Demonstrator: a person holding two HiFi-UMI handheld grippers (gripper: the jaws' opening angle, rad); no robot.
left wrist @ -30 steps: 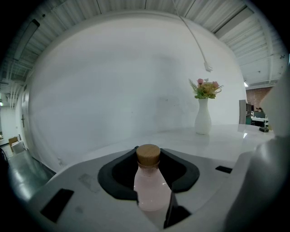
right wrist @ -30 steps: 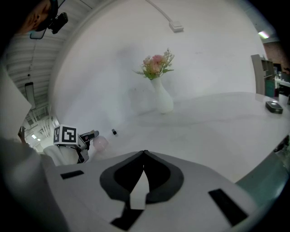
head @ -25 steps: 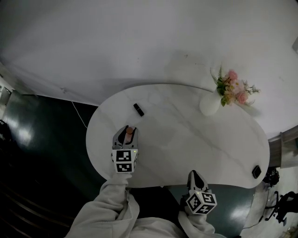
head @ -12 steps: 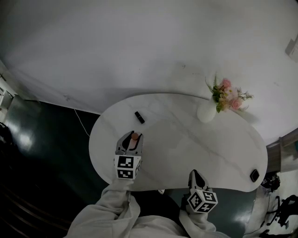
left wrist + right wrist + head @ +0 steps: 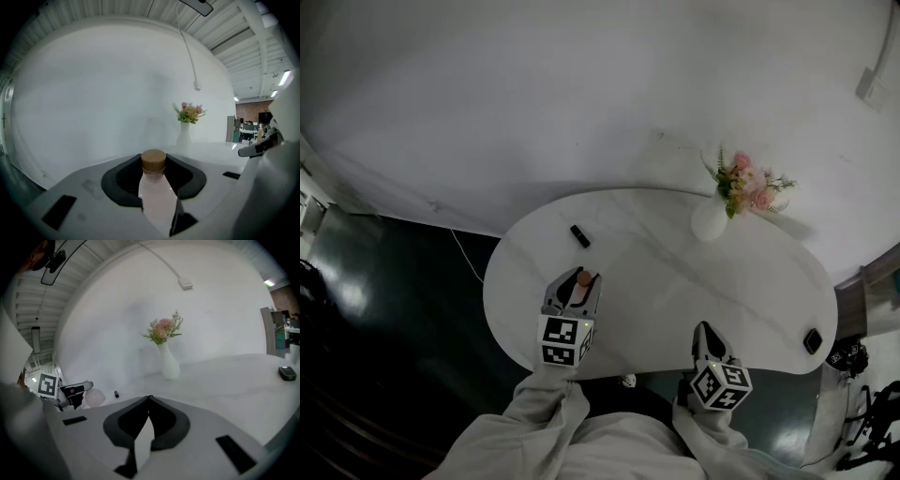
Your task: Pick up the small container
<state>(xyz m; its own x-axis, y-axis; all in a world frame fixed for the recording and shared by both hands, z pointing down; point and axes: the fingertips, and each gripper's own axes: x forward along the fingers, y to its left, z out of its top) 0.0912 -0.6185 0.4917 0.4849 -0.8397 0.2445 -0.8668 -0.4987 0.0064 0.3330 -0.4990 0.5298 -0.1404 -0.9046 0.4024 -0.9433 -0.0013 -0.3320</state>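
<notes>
The small container (image 5: 156, 190) is a pale pink bottle with a brown cork-like cap. My left gripper (image 5: 157, 208) is shut on its body, cap pointing away from me. In the head view the left gripper (image 5: 575, 285) holds the container (image 5: 582, 279) over the left part of the white oval table (image 5: 675, 281). The right gripper view shows that container (image 5: 95, 398) at the far left in the left gripper (image 5: 75, 391). My right gripper (image 5: 705, 332) is at the table's front edge; its jaws (image 5: 149, 398) meet with nothing between them.
A white vase (image 5: 709, 221) with pink flowers (image 5: 741, 182) stands at the back of the table; it also shows as the vase (image 5: 183, 138) and the vase (image 5: 168, 363). A small black object (image 5: 578, 235) lies behind the left gripper. Another dark object (image 5: 813, 340) lies at the right end.
The left gripper, with the container in it, has shifted a little to the right over the table. The head view itself has drifted. The right gripper stays at the front edge.
</notes>
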